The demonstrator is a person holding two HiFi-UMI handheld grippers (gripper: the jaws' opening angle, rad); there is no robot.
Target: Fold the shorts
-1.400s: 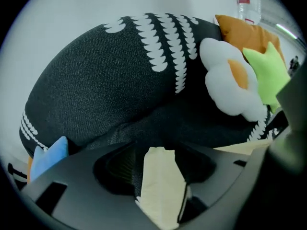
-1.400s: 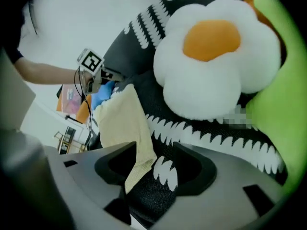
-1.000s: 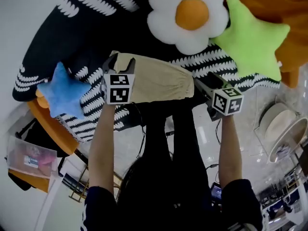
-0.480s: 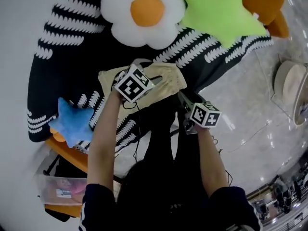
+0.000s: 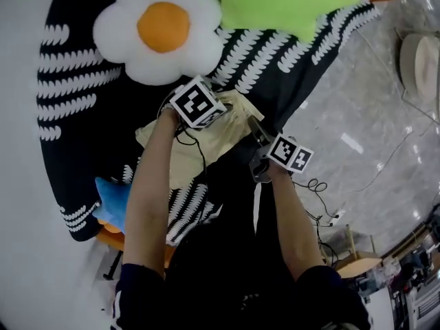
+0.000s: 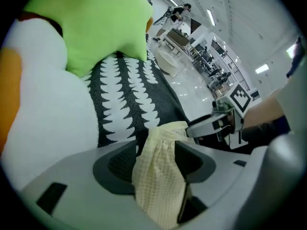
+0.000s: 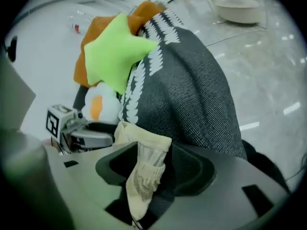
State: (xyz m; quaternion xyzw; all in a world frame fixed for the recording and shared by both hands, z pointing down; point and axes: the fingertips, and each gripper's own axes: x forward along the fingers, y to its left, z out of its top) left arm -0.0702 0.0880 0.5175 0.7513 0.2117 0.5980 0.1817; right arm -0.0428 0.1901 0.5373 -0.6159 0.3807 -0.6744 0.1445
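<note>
Beige cloth, the shorts (image 5: 221,133), lies on a black blanket (image 5: 75,115) with white toothed stripes, just below a white flower cushion (image 5: 130,36) with an orange centre. In the head view the shorts' long axis runs from lower left to upper right, and the upper right end is raised off the blanket. The person's left arm crosses them, so their full outline cannot be made out.

The left tongs (image 5: 196,113) pinch a bunched fold of waffle-textured cloth, seen plainly in the left gripper view. The right tongs (image 5: 256,128) have just been closing and now nip a gathered, elastic-looking edge that hangs down between them. The two tongs stand near each other at that raised end.

Only the head view shows a blue star cushion (image 5: 113,201) at the blanket's lower left edge. The right gripper view alone shows the whole green star cushion (image 7: 115,54) lying against an orange one (image 7: 84,66). The left gripper view alone takes in a bright hall with furniture far off. The marker cubes carry black-and-white square patterns only.
</note>
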